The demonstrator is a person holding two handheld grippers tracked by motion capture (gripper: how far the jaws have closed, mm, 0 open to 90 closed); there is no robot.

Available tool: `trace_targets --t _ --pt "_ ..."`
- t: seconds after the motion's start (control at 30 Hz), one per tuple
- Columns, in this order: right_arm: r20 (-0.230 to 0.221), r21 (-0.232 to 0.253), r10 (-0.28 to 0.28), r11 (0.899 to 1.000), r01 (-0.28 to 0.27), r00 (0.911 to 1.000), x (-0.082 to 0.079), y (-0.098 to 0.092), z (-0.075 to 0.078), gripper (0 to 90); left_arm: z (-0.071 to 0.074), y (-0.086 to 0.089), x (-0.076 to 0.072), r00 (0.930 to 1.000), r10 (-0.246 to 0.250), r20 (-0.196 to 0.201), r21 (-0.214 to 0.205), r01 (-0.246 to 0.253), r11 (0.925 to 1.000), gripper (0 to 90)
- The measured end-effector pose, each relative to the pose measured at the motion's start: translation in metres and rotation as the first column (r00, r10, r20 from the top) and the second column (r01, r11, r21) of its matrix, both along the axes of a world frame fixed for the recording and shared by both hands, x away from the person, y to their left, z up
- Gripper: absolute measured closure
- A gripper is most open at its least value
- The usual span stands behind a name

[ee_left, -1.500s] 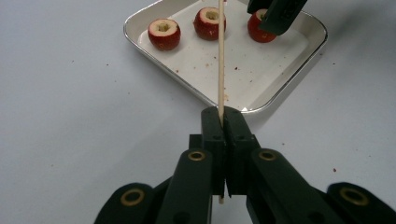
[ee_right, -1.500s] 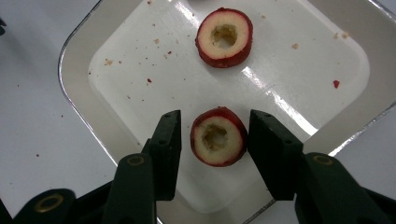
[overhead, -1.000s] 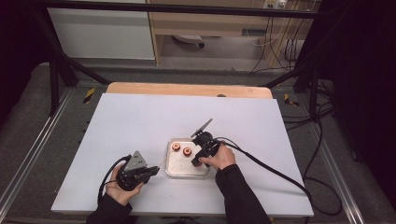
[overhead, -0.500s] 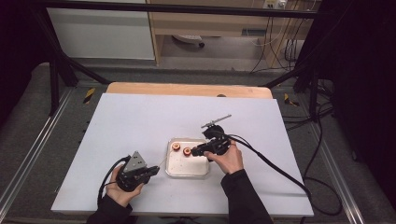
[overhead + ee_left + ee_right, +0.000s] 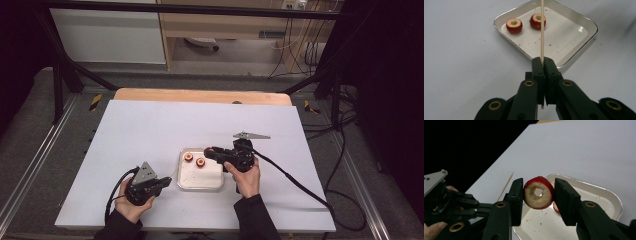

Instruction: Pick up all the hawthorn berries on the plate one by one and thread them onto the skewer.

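Skewer (image 5: 542, 30) sits clamped in the left gripper (image 5: 162, 182), aimed at the tray (image 5: 186, 184). Right gripper (image 5: 210, 150), grasping a cored fruit ring (image 5: 538, 192), has lifted it off the tray and turned toward the skewer, ready for threading; two rings (image 5: 194, 160) remain on the surface's tray.

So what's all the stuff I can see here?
Cored red fruit pieces: three, red with pale flesh; two in the tray, one held above it.
Tray: one, shiny metal, middle of the table.
Wooden skewer: one, pale, pointing over the tray.
Table: one, white top, wooden far edge.
Left gripper: black, shut on the skewer.
Right gripper: black, clamping the lifted fruit piece.
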State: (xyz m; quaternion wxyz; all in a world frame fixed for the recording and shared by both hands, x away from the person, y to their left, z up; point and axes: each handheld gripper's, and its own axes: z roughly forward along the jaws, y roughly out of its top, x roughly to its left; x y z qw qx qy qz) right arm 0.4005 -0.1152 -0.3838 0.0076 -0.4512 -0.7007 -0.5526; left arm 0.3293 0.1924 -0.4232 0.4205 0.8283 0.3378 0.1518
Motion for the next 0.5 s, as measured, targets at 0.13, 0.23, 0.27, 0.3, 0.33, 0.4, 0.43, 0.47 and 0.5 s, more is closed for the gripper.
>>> trace_targets --t 0.13,0.23,0.27,0.3,0.33,0.4,0.43,0.47,0.5 --pt "0.021 0.109 -0.058 0.993 0.056 0.9981 -0.002 -0.002 -0.006 60.7 0.0 -0.001 -0.001 1.0 0.009 0.001 -0.019 -0.009 0.9998 88.5" --pt "0.031 0.153 -0.09 0.985 0.085 0.9954 -0.003 0.0 -0.008 60.6 0.0 -0.004 -0.002 0.9998 0.019 -0.006 -0.029 -0.02 0.9994 88.5" --pt "0.038 0.167 -0.099 0.982 0.092 0.9943 -0.003 0.001 -0.008 60.6 0.0 -0.005 -0.003 0.9997 0.022 -0.007 -0.035 -0.022 0.9991 88.5" --pt "0.042 0.18 -0.104 0.979 0.095 0.9936 -0.003 0.001 -0.009 60.7 0.0 -0.006 -0.003 0.9996 0.026 -0.007 -0.037 -0.026 0.999 88.5" --pt "0.048 0.197 -0.112 0.975 0.1 0.9926 -0.003 0.002 -0.009 60.7 0.0 -0.007 -0.004 0.9996 0.028 -0.006 -0.041 -0.028 0.9988 88.5" --pt "0.051 0.211 -0.119 0.972 0.106 0.9916 -0.003 0.003 -0.009 60.7 0.001 -0.008 -0.005 0.9996 0.028 -0.005 -0.045 -0.028 0.9986 88.5" --pt "0.061 0.236 -0.136 0.965 0.118 0.9888 -0.003 0.004 -0.009 60.7 0.001 -0.01 -0.006 0.9995 0.031 -0.009 -0.053 -0.032 0.9981 88.5" --pt "0.069 0.248 -0.149 0.96 0.128 0.9864 -0.004 0.004 -0.009 60.7 0.002 -0.011 -0.006 0.9995 0.029 -0.014 -0.062 -0.03 0.9976 88.5" --pt "0.077 0.261 -0.158 0.956 0.133 0.9845 -0.004 0.005 -0.009 60.7 0.002 -0.012 -0.006 0.9994 0.028 -0.017 -0.067 -0.029 0.9973 88.5"
